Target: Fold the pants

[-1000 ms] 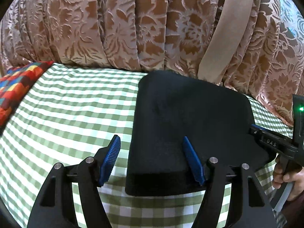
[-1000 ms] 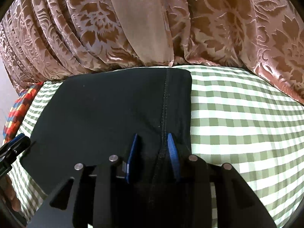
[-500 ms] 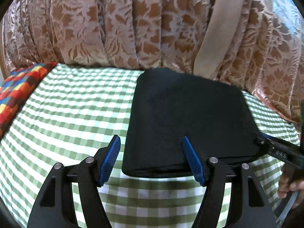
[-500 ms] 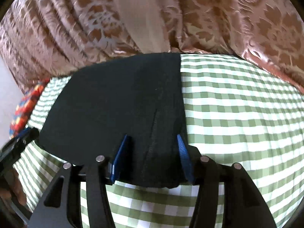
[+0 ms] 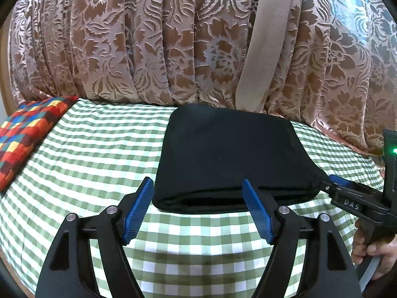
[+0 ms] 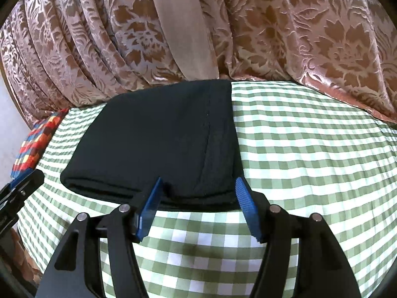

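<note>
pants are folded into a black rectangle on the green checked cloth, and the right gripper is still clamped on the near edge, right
Not quite. The pants do lie folded on the green checked cloth, but the right gripper is open, its fingers spread and clear of the near edge. The right wrist view shows this.

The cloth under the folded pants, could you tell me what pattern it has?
The cloth is a green-and-white check, clearest in the right wrist view.

Green checked tablecloth (image 5: 104, 149) before a brown floral curtain (image 5: 153, 44).
</note>
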`<state>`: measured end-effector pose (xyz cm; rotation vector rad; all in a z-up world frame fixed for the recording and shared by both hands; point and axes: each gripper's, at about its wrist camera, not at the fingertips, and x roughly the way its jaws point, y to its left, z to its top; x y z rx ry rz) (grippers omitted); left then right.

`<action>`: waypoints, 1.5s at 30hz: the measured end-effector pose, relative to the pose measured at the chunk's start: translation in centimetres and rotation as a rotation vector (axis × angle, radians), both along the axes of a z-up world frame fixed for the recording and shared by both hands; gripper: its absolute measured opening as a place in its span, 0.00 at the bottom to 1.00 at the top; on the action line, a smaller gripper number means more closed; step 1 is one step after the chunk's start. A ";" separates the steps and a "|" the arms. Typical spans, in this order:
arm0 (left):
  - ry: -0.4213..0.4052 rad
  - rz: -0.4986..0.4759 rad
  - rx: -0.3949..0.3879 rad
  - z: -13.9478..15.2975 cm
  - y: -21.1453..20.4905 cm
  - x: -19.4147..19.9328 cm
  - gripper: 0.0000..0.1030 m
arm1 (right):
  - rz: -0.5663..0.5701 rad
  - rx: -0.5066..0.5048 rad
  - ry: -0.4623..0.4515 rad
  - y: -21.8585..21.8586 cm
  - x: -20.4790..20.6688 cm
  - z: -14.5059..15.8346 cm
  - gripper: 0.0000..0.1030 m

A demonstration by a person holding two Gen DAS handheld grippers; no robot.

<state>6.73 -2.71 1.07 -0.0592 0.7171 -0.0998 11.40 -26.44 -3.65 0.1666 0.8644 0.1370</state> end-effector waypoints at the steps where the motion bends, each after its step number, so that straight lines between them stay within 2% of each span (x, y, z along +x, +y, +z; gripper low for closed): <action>1: 0.003 -0.002 0.003 -0.1 -0.1 0.0 0.71 | -0.010 -0.015 0.031 -0.2 0.9 -0.7 0.59; 3: 0.011 -0.002 0.000 -0.3 -0.1 0.1 0.71 | -0.027 0.006 0.079 -0.8 2.3 -2.1 0.62; 7: 0.019 -0.003 -0.015 -0.4 0.0 -0.4 0.71 | -0.042 0.012 0.073 -1.0 2.2 -2.1 0.65; 9: 0.016 -0.004 -0.022 -0.4 0.1 -0.7 0.79 | -0.044 -0.018 0.050 -0.7 1.3 -1.4 0.65; 10: 0.011 0.002 -0.023 -0.3 0.2 -1.0 0.80 | -0.050 -0.030 0.037 -0.6 0.6 -1.0 0.67; 12: 0.015 0.008 -0.020 -0.4 0.2 -1.4 0.80 | -0.076 -0.016 0.019 -0.7 -0.9 -0.1 0.79; 14: 0.021 0.007 -0.012 -0.6 0.1 -1.9 0.80 | -0.088 0.000 0.003 -0.4 -2.0 0.6 0.85; 16: 0.023 0.009 0.000 -0.7 0.0 -2.5 0.81 | -0.096 -0.021 -0.019 0.2 -3.3 1.4 0.89; 17: 0.026 0.009 0.001 -0.8 0.0 -2.7 0.86 | -0.104 -0.037 -0.031 0.6 -3.9 1.7 0.92; 20: 0.028 0.007 -0.008 -0.9 0.2 -3.7 0.88 | -0.122 -0.058 -0.049 1.5 -5.4 2.4 0.96; 21: 0.023 0.009 -0.011 -0.8 0.3 -3.9 0.92 | -0.120 -0.070 -0.059 1.9 -5.9 2.6 0.97; 24: 0.026 0.020 -0.014 -0.5 0.6 -4.4 0.96 | -0.120 -0.097 -0.078 2.7 -6.9 2.9 0.98; 27: 0.014 0.019 -0.013 -0.1 0.7 -4.9 0.96 | -0.119 -0.129 -0.093 3.3 -7.5 3.0 0.98; 30: 0.004 0.020 -0.004 0.0 0.4 -5.3 0.96 | -0.114 -0.120 -0.095 3.5 -8.0 2.8 0.98; 37: -0.004 0.052 0.064 0.2 -0.4 -5.7 0.96 | -0.089 -0.184 -0.136 4.4 -9.0 2.7 0.98; 45: -0.010 0.102 0.071 0.3 0.0 -5.8 0.96 | -0.088 -0.170 -0.131 4.3 -9.2 2.6 0.98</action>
